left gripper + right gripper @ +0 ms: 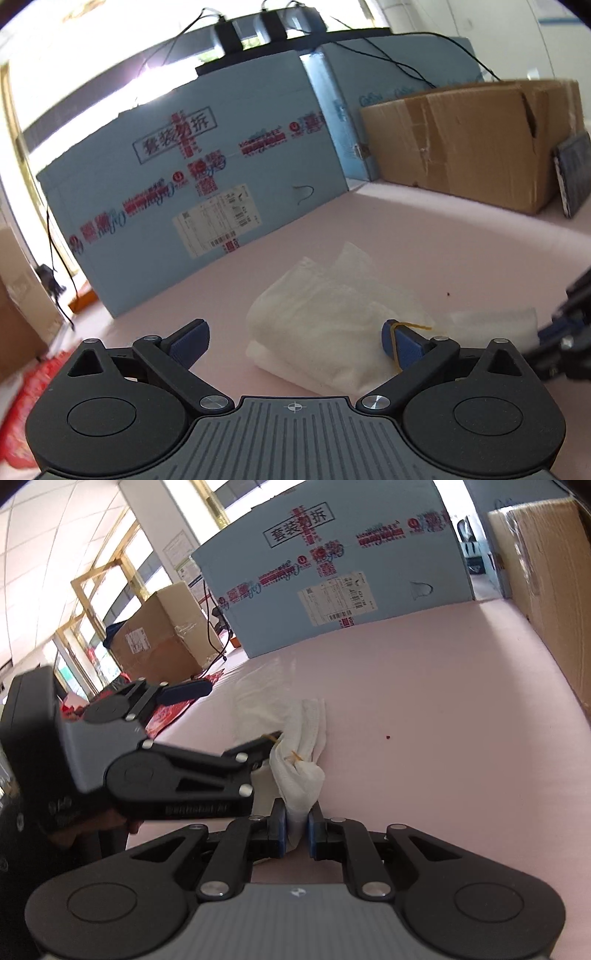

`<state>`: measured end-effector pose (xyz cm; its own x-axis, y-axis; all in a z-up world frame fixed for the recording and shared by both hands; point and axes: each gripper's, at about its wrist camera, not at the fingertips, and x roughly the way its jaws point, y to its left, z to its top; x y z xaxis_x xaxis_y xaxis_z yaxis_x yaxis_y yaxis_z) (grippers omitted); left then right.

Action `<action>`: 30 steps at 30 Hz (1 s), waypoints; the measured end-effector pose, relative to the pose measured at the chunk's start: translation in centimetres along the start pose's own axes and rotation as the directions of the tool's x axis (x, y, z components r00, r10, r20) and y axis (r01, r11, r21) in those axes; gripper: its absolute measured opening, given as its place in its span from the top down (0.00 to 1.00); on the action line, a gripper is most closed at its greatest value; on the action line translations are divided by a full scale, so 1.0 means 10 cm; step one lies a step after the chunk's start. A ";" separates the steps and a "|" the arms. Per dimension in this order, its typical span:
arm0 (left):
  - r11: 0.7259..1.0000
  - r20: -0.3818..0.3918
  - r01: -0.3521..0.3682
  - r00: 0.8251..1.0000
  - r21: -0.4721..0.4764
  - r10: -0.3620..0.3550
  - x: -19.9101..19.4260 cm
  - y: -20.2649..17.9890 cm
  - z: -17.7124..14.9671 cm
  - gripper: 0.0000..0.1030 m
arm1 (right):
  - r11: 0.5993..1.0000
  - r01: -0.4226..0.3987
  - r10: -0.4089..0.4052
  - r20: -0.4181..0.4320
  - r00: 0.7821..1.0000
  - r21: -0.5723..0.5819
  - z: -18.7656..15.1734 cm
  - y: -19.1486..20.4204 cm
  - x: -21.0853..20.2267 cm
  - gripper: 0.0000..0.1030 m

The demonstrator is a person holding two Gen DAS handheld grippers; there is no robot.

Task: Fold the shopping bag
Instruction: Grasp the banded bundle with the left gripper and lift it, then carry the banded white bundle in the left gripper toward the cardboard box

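Pink bench (424,229), backed by a blue carton (207,177) at the far side. Near centre lies the white shopping bag (332,314), already gathered into a compact, layered bundle; the folding appears largely done, with securing probably left. Right gripper (295,829): jaws clamped on the bag's near end. Left gripper (295,339): jaws wide apart, a yellow rubber band (400,334) looped over one.

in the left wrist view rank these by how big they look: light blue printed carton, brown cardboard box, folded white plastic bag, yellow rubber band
1. Light blue printed carton, largest.
2. Brown cardboard box.
3. Folded white plastic bag; it lies nearer the camera, so its true size against the boxes is unsure.
4. Yellow rubber band, looped on one finger, smallest.
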<state>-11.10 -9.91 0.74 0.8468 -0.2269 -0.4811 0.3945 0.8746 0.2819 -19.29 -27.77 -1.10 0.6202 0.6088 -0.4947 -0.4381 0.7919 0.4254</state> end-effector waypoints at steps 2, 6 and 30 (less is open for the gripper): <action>0.996 -0.013 0.022 1.000 -0.086 -0.023 0.11 0.17 0.01 0.02 | 0.999 0.009 -0.009 0.001 1.000 -0.050 -0.01 0.05 -0.01 0.89; 0.992 -0.031 -0.003 1.000 -0.124 -0.001 0.20 0.34 -0.02 0.00 | 0.998 0.001 -0.001 0.000 1.000 -0.055 -0.01 0.04 -0.03 0.88; 0.922 0.077 0.127 0.991 -0.366 -0.106 -0.51 0.81 -0.35 0.00 | 0.985 0.150 -0.151 0.003 0.989 0.083 0.60 -0.53 0.21 0.69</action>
<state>-13.50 -0.21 2.57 0.8253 -0.3505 -0.4427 0.3403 0.9344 -0.1053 -11.74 -30.96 0.16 0.6810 0.4821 -0.5512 -0.2844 0.8677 0.4077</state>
